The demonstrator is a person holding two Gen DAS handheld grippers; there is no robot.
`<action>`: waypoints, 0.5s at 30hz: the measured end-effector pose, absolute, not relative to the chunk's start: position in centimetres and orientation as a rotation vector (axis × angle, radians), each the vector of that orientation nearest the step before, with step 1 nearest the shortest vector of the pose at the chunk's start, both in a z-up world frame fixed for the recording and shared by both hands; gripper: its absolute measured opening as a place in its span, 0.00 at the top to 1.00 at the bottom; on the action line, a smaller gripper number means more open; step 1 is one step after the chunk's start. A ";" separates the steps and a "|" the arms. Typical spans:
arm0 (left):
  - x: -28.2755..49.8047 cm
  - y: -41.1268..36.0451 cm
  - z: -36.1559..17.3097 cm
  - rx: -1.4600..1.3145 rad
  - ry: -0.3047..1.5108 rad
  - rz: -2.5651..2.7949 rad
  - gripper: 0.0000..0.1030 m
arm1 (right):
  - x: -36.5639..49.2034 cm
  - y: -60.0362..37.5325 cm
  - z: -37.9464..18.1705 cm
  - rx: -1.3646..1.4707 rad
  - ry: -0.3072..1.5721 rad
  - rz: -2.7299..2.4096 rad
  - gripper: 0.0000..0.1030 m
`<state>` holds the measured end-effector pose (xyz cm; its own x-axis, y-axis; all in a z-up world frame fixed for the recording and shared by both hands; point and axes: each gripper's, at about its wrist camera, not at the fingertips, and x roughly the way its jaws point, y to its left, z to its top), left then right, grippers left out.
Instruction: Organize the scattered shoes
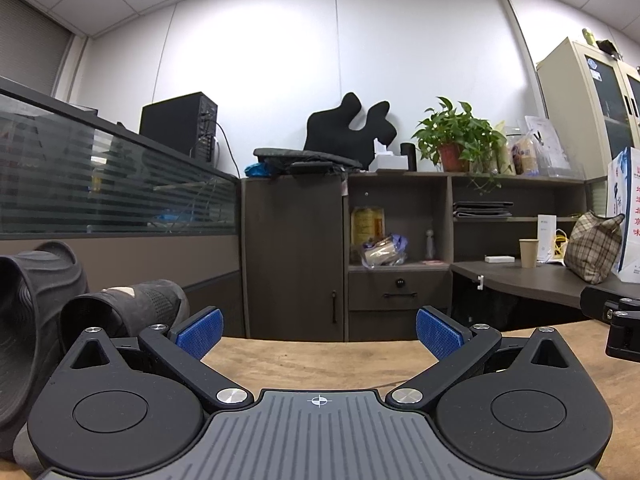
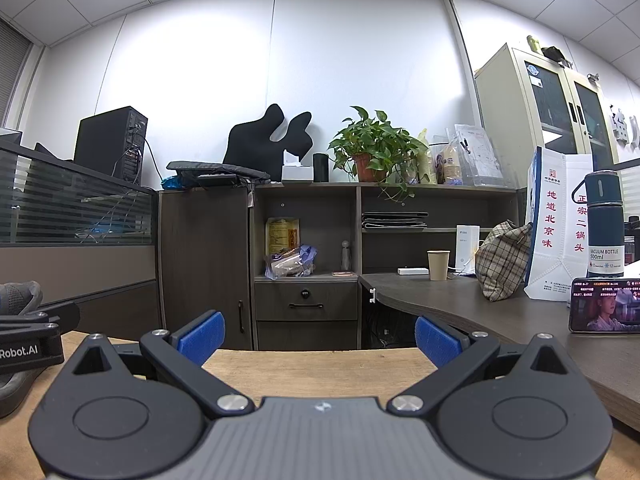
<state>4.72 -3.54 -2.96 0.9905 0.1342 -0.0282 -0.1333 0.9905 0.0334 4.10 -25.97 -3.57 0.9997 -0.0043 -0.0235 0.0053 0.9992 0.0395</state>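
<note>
Two dark slippers lie on the wooden table at the left of the left wrist view: a ribbed black one nearest the edge and a worn black one just behind my left finger. My left gripper is open over bare wood, nothing between its blue pads. In the right wrist view a grey mesh shoe shows at the far left, partly hidden by the other gripper's body. My right gripper is open too, holding nothing.
A dark desk to the right carries a phone playing video, a blue vacuum bottle, a white gift bag, a plaid bag and a paper cup. Dark cabinets with a potted plant stand beyond the table's far edge.
</note>
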 end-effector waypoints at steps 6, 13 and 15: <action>4.7 -3.6 -2.9 0.030 0.030 0.147 0.00 | 4.1 -25.7 -3.5 0.039 0.024 -0.005 0.00; 4.7 -3.6 -2.9 0.030 0.027 0.152 0.00 | 4.4 -25.8 -3.2 0.038 0.028 -0.004 0.00; 4.7 -3.6 -2.9 0.032 0.027 0.154 0.00 | 4.5 -25.9 -3.2 0.036 0.029 -0.004 0.00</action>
